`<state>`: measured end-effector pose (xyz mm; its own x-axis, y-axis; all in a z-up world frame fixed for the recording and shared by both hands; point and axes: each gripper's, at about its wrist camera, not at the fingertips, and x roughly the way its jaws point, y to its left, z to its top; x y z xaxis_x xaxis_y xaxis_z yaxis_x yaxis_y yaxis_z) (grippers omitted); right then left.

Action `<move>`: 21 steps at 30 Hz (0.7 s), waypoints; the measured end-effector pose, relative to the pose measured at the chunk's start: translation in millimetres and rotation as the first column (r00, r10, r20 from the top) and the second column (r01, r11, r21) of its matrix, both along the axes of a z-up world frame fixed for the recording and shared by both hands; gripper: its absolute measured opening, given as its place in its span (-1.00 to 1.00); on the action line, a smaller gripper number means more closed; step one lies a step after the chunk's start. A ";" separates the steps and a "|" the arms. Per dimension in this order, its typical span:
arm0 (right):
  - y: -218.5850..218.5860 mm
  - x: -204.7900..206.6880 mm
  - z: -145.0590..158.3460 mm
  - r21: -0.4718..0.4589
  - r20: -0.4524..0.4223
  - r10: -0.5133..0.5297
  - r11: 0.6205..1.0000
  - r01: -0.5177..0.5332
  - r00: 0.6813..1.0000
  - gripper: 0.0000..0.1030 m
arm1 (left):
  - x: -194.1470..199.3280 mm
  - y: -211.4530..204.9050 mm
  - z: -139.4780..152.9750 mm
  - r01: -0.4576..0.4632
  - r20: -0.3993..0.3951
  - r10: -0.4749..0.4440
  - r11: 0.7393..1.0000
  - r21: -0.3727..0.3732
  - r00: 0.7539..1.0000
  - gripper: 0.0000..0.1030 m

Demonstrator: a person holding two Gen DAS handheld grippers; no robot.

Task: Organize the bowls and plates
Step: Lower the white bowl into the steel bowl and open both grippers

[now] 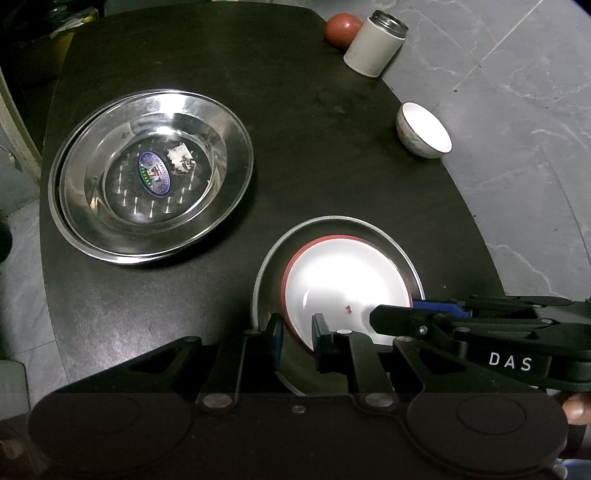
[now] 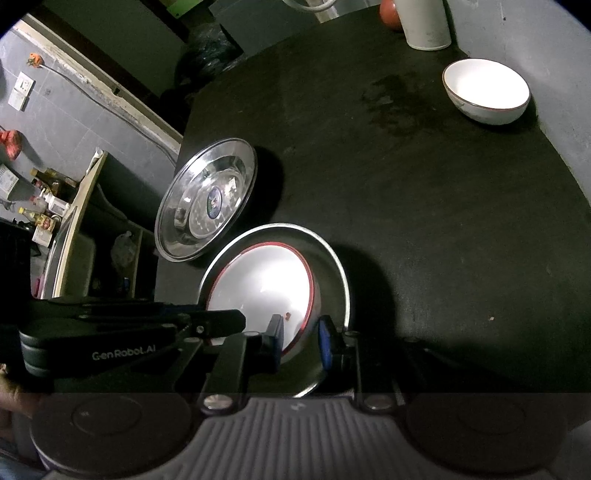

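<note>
A white plate with a red rim point(image 1: 343, 280) point(image 2: 258, 280) lies inside a steel plate point(image 1: 332, 221) point(image 2: 334, 254) at the near side of the dark table point(image 1: 314, 147). My left gripper point(image 1: 297, 332) is closed narrowly over the white plate's near rim, one pad inside and one outside. My right gripper point(image 2: 301, 334) clasps the same plate's rim on the opposite side and reaches in from the right in the left wrist view point(image 1: 406, 312). In the right wrist view the left gripper point(image 2: 236, 319) comes in from the left. A white bowl point(image 1: 424, 133) point(image 2: 485, 90) stands apart at the table's right edge.
Two nested steel plates point(image 1: 221, 122) point(image 2: 207, 199) sit on the left of the table, the upper one bearing a sticker. A white canister point(image 1: 373, 44) point(image 2: 424, 26) and a red round object point(image 1: 341, 26) stand at the far edge. Grey tiled floor point(image 1: 517, 92) surrounds the table.
</note>
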<state>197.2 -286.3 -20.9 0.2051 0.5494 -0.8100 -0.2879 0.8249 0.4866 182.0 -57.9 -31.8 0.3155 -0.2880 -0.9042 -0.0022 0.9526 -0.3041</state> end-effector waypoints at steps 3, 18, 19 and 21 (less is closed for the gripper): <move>0.1 0.3 -0.1 0.001 -0.001 0.000 1.000 0.000 1.000 -0.52 | -0.2 -0.3 -0.1 0.001 0.000 -0.001 1.000 0.000 1.000 -0.67; -1.5 2.0 0.1 0.008 -0.002 -0.003 1.000 0.004 1.000 -0.49 | 1.2 0.8 -0.5 0.008 -0.001 -0.008 1.000 0.002 1.000 -0.67; -1.3 2.0 -0.1 0.010 -0.004 -0.004 1.000 0.004 1.000 -0.48 | 1.2 0.4 -0.5 0.008 -0.001 -0.008 1.000 0.002 1.000 -0.67; -1.3 2.1 -0.3 0.010 -0.005 -0.004 1.000 0.004 1.000 -0.47 | 1.3 1.1 0.0 0.010 0.002 -0.010 1.000 0.003 1.000 -0.67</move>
